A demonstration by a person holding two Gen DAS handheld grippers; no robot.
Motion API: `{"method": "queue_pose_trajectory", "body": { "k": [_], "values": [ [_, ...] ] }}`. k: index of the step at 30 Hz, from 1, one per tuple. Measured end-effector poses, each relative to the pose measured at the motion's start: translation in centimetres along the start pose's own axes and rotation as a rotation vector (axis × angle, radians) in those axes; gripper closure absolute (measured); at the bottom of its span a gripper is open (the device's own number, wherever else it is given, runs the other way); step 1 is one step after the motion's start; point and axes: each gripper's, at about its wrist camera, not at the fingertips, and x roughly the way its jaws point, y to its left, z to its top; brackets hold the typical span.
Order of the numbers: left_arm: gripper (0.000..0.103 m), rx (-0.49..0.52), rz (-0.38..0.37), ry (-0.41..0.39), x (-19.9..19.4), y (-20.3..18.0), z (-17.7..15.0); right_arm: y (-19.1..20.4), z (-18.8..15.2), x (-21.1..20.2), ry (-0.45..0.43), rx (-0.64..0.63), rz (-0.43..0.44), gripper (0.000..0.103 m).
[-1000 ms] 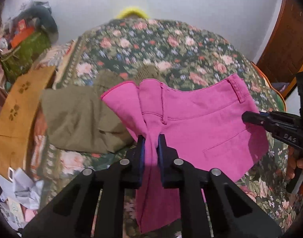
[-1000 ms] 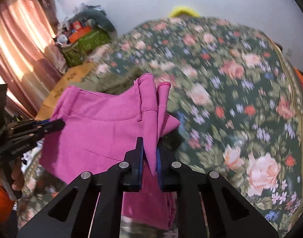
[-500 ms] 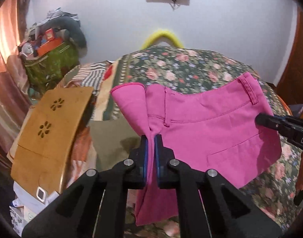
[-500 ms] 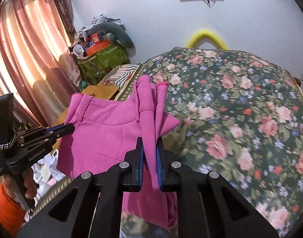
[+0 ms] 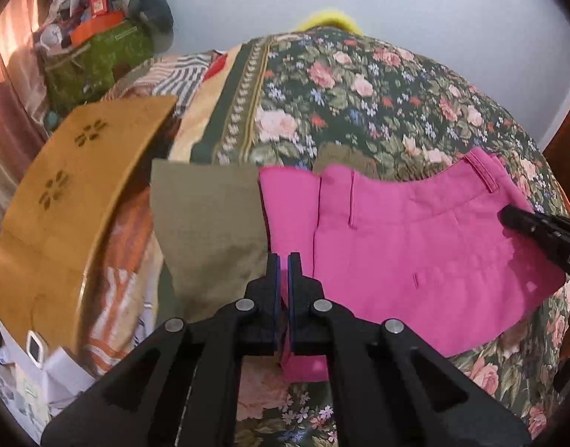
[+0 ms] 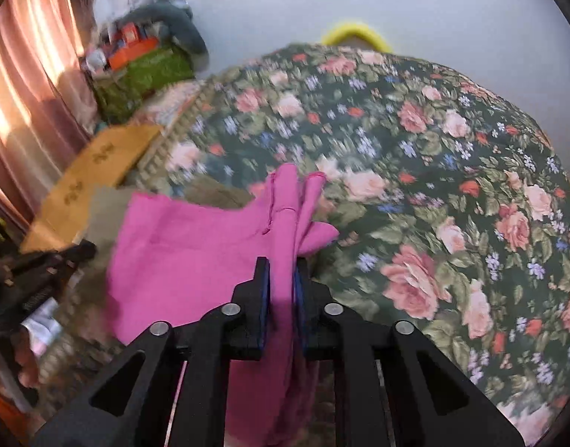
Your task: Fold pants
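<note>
The pink pants (image 5: 408,246) hang stretched between my two grippers over the floral bed (image 5: 359,85), waistband uppermost. My left gripper (image 5: 283,260) is shut on the left edge of the pants. My right gripper (image 6: 282,266) is shut on the bunched right edge of the pants (image 6: 195,246). The right gripper's tip (image 5: 516,218) shows at the far right of the left wrist view, and the left gripper (image 6: 42,272) shows at the far left of the right wrist view.
An olive-green folded garment (image 5: 210,231) lies on the bed just left of the pink pants. A wooden board (image 5: 68,201) lies at the bed's left edge. A green bag with clutter (image 5: 94,56) stands by the wall. Curtains (image 6: 27,85) hang at left.
Both grippers have lowered the pants toward the bed after raising them. The pants now hang flatter and wider. The olive garment is in view again to their left.
</note>
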Motion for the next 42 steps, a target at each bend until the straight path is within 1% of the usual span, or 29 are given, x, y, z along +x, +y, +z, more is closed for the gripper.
{"method": "queue_pose_trajectory", "body": {
  "k": [1, 3, 5, 6, 7, 9, 10, 11, 13, 14, 17, 21, 22, 24, 27, 30, 33, 35, 39, 40, 41, 42],
  "values": [
    [0.099, 0.002, -0.01, 0.01, 0.1, -0.2, -0.2, -0.1, -0.1, 0.2, 0.006, -0.009, -0.006, 0.079],
    [0.097, 0.012, -0.02, 0.026, 0.2, -0.7, -0.4, -0.3, -0.4, -0.1, 0.002, -0.022, -0.018, 0.076],
    [0.095, 0.026, -0.022, 0.026, -0.6, -1.3, -0.6, -0.5, -0.6, -0.9, 0.0, -0.012, -0.011, 0.072],
    [0.094, 0.039, -0.016, 0.019, -1.3, -1.7, -0.6, -0.5, -0.7, -1.5, -0.004, -0.001, -0.001, 0.068],
    [0.09, 0.049, -0.01, 0.011, -2.1, -2.0, -0.6, -0.6, -0.8, -2.4, -0.006, 0.012, 0.012, 0.064],
    [0.084, 0.073, -0.002, -0.016, -4.2, -2.8, -0.7, -0.5, -0.9, -4.1, -0.031, 0.025, 0.042, 0.064],
    [0.078, 0.082, -0.005, -0.034, -5.5, -3.1, -0.8, -0.4, -0.9, -5.2, -0.051, 0.024, 0.056, 0.064],
    [0.071, 0.09, -0.009, -0.05, -6.6, -3.5, -0.8, -0.1, -1.0, -6.9, -0.086, 0.016, 0.065, 0.064],
    [0.063, 0.11, -0.015, -0.111, -10.2, -4.5, -0.9, 0.4, -1.2, -9.8, -0.145, -0.005, 0.074, 0.064],
    [0.061, 0.118, -0.02, -0.134, -11.6, -4.8, -1.0, 0.8, -1.4, -11.5, -0.178, -0.022, 0.079, 0.064],
    [0.059, 0.127, -0.042, -0.215, -17.0, -6.2, -1.5, 1.9, -2.2, -17.1, -0.29, -0.05, 0.101, 0.064],
    [0.059, 0.108, -0.101, -0.334, -25.1, -7.5, -2.6, 3.4, -4.2, -25.1, -0.436, -0.066, 0.155, 0.064],
    [0.059, 0.107, -0.109, -0.357, -26.4, -7.7, -2.9, 3.8, -4.6, -26.5, -0.461, -0.073, 0.161, 0.064],
    [0.059, 0.113, -0.117, -0.423, -30.3, -8.3, -4.2, 4.8, -6.0, -30.1, -0.532, -0.095, 0.167, 0.064],
    [0.059, 0.144, -0.1, -0.534, -35.9, -9.3, -6.8, 6.0, -8.2, -34.6, -0.628, -0.124, 0.16, 0.064],
    [0.059, 0.155, -0.083, -0.611, -39.9, -10.0, -9.6, 7.3, -10.6, -37.9, -0.698, -0.15, 0.153, 0.064],
    [0.059, 0.146, -0.091, -0.675, -43.4, -10.3, -12.8, 9.0, -13.1, -40.6, -0.764, -0.163, 0.135, 0.064],
    [0.059, 0.144, -0.082, -0.714, -45.5, -10.5, -15.0, 10.0, -14.8, -42.0, -0.793, -0.165, 0.13, 0.064],
    [0.058, 0.14, -0.068, -0.763, -48.1, -11.0, -18.7, 10.5, -16.6, -42.2, -0.786, -0.147, 0.146, 0.064],
    [0.055, 0.138, -0.064, -0.771, -48.7, -11.2, -19.6, 10.7, -16.8, -42.0, -0.783, -0.145, 0.138, 0.063],
    [0.049, 0.136, -0.069, -0.776, -49.0, -11.2, -20.3, 10.8, -17.1, -41.9, -0.777, -0.143, 0.122, 0.063],
    [0.045, 0.135, -0.076, -0.777, -49.2, -11.3, -20.7, 10.7, -17.1, -41.8, -0.77, -0.139, 0.115, 0.058]
  ]
}}
